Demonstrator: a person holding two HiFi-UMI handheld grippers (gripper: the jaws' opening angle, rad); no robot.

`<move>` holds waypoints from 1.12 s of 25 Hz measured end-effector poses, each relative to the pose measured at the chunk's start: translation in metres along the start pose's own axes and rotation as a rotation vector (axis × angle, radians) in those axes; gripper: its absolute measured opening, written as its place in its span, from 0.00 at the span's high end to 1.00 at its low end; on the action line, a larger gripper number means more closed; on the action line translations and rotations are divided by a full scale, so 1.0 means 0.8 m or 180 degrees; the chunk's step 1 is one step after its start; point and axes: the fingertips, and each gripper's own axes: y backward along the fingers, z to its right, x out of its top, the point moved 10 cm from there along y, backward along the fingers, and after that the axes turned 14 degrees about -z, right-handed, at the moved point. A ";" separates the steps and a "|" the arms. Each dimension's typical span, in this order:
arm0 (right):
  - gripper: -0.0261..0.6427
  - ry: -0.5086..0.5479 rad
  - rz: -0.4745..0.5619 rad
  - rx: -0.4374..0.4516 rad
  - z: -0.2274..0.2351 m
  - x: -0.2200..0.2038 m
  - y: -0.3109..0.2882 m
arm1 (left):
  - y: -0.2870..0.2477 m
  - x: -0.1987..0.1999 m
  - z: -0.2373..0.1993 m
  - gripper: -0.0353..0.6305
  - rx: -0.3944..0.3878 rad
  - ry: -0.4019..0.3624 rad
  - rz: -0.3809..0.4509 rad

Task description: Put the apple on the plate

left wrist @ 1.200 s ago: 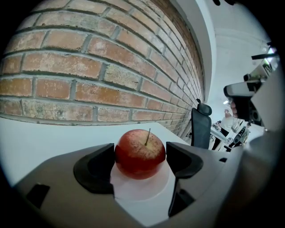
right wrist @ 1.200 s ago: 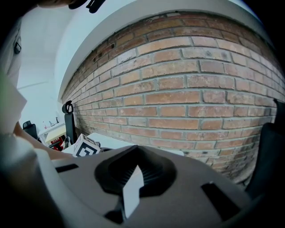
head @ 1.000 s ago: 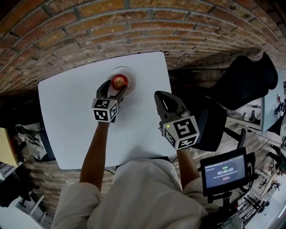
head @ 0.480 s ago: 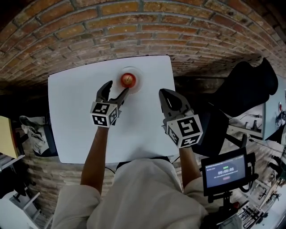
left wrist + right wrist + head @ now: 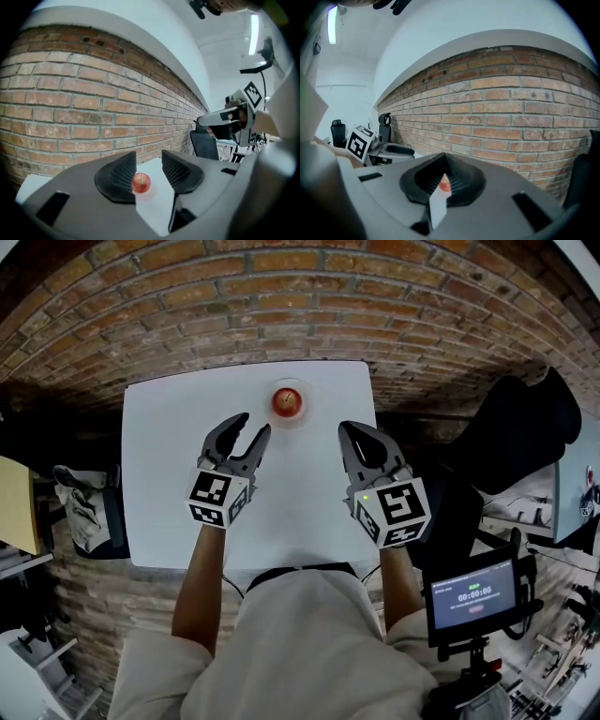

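Note:
The red apple (image 5: 287,401) sits on the small white plate (image 5: 303,410) near the far edge of the table. My left gripper (image 5: 249,430) hovers short of the plate, well apart from the apple, and its jaws are closing with nothing between them. In the left gripper view the apple (image 5: 141,183) and plate (image 5: 150,193) show through the gap between the pads. My right gripper (image 5: 350,431) hangs over the table's right side, jaws together and empty. In the right gripper view a sliver of the apple (image 5: 445,184) shows through the slit.
The white square table (image 5: 169,484) stands against a brick wall (image 5: 281,306). A black chair (image 5: 516,418) is to the right, a small timer screen (image 5: 473,596) at lower right, and a bag (image 5: 80,502) on the floor at left.
The left gripper has let go of the apple, drawn back and up from the plate, and its jaws have narrowed. The right gripper has risen a little. The apple stays on the plate.

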 end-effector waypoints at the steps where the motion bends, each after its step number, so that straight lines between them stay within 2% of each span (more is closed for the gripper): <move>1: 0.96 0.0009 0.0023 0.0007 -0.005 0.002 0.004 | 0.011 0.005 0.004 0.70 0.0007 -0.0053 0.0023; 6: 0.96 0.0103 0.0124 0.0042 -0.031 0.015 0.027 | 0.064 0.028 0.025 0.84 0.0032 -0.0214 0.0210; 13: 0.96 0.0314 0.0363 -0.0018 -0.058 0.045 0.065 | 0.121 0.061 0.056 0.94 0.0031 -0.0402 0.0542; 18: 0.96 0.0395 0.0518 -0.0032 -0.088 0.067 0.101 | 0.170 0.080 0.071 0.94 0.0058 -0.0477 0.0725; 28: 0.96 0.0549 0.0707 -0.0059 -0.095 0.084 0.122 | 0.186 0.106 0.083 0.94 0.0208 -0.0610 0.0919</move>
